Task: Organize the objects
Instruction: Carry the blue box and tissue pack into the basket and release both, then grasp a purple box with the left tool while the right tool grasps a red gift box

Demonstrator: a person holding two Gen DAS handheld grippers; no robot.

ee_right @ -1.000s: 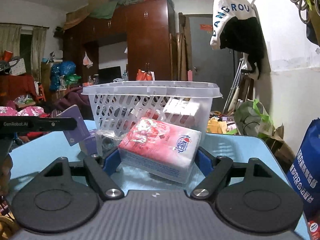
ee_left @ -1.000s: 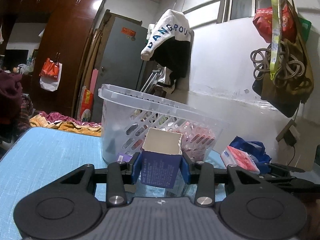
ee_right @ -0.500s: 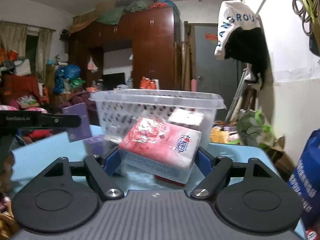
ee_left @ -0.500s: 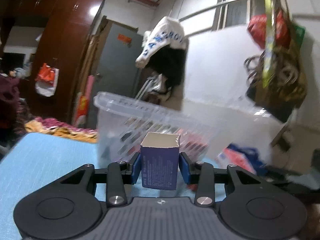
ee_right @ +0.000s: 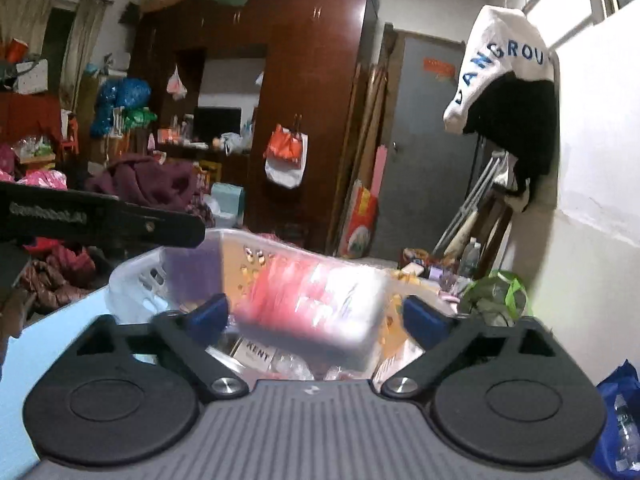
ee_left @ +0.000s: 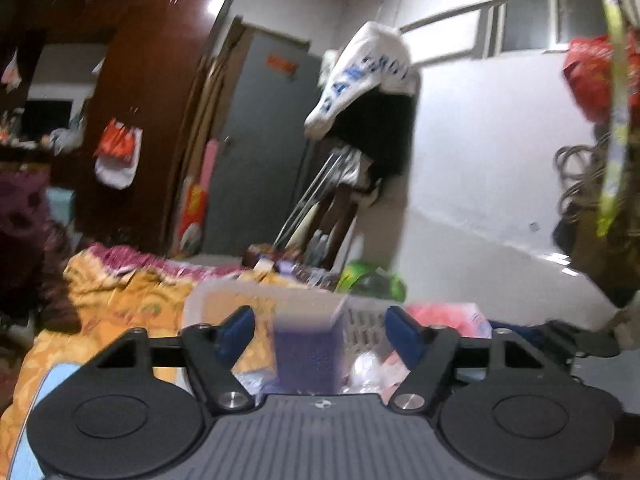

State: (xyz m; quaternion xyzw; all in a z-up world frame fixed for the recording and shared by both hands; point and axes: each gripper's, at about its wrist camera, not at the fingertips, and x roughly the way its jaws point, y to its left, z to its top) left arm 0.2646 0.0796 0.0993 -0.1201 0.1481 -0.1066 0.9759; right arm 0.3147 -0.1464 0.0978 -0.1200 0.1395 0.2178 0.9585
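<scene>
Basket (ee_right: 132,280) first, white and slotted, filling the lower middle of both views, its rim (ee_left: 192,300) just ahead of the fingers. Tissue pack (ee_right: 312,308), red and white and blurred, sits mid-frame between the right gripper (ee_right: 316,316) pads, both pads spread clear of it, released over the basket. Purple box (ee_left: 308,344), smeared by motion, hangs low centre between the left gripper (ee_left: 320,332) fingers, also parted wide and touching nothing. A KENT carton (ee_right: 256,354) lies inside the basket.
</scene>
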